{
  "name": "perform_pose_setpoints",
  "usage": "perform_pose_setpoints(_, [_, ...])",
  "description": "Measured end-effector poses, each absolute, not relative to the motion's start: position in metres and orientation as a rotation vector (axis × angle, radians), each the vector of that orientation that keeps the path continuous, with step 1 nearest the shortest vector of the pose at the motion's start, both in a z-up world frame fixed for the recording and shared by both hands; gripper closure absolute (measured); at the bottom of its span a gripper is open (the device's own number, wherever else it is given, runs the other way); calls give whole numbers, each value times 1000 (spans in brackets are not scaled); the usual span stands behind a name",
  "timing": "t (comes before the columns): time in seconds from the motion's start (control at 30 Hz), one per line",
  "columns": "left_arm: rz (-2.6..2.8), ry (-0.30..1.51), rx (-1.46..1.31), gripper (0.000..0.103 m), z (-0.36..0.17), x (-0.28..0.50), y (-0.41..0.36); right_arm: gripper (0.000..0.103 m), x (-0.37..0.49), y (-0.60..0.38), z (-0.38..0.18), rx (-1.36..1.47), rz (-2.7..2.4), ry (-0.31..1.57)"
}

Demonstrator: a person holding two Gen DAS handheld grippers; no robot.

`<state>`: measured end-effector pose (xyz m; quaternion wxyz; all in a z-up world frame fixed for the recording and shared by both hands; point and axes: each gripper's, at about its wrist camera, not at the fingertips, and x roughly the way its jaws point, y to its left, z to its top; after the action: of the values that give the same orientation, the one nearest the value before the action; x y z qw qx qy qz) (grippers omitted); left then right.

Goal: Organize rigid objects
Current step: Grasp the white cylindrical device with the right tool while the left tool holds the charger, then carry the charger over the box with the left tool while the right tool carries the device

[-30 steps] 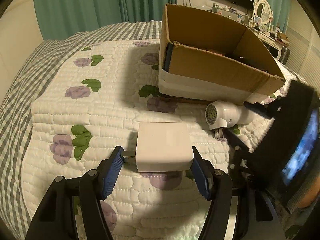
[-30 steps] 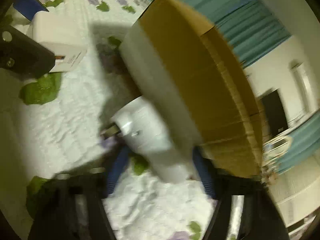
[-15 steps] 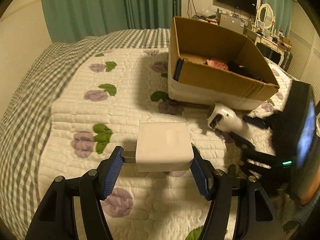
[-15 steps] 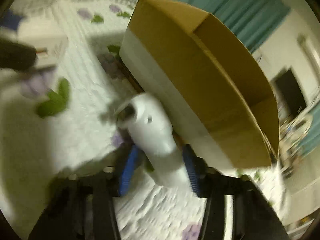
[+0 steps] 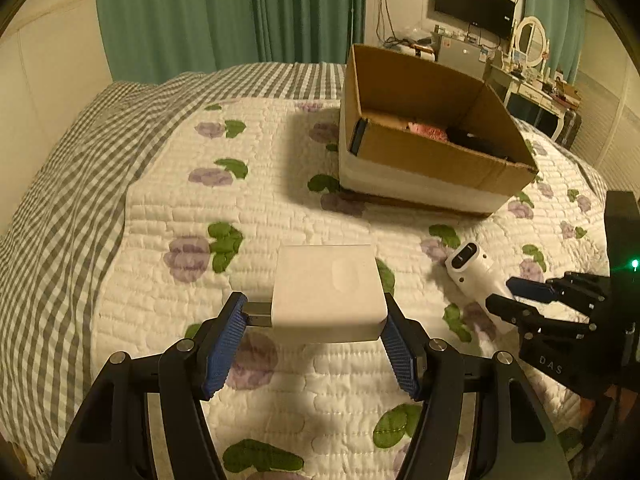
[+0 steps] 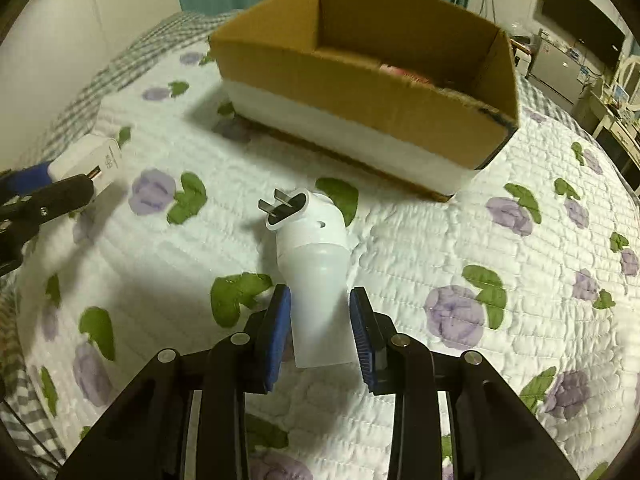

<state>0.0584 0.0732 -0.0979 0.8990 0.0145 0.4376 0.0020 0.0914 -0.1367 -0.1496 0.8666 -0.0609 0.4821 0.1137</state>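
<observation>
My left gripper (image 5: 312, 316) is shut on a white square charger block (image 5: 326, 290), its metal prongs against the left pad, held above the quilt. My right gripper (image 6: 320, 312) is shut on a white plug-in night light (image 6: 314, 264) with two prongs at its far end, also lifted over the quilt. The open cardboard box (image 5: 436, 164) stands on the bed beyond both; it holds a pink item and dark items. The right gripper and night light (image 5: 476, 276) show at the right of the left wrist view. The charger (image 6: 94, 160) shows at the left of the right wrist view.
The bed has a white quilt with purple flowers (image 5: 188, 256) and a grey checked sheet (image 5: 60, 184) at the left edge. Green curtains, a wall TV (image 5: 474, 2) and a dresser with a round mirror (image 5: 532, 38) stand behind the bed.
Both grippers have risen and pulled back from the box with their objects. The right gripper has swung upright, so the night light now points toward the box front.
</observation>
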Motion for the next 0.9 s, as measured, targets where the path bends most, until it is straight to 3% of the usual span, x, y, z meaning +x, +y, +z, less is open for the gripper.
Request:
perform_pose_setpoints(0.17, [16, 934, 41, 37, -109, 63, 72, 60, 109, -132, -160, -81, 261, 1019])
perform_pose_setpoints(0.47, [4, 939, 64, 37, -112, 65, 63, 60, 120, -123, -164, -112, 262, 998])
perform_pose_setpoints(0.9, [-48, 754, 70, 37, -25, 77, 43, 60, 94, -146, -44, -122, 210, 760])
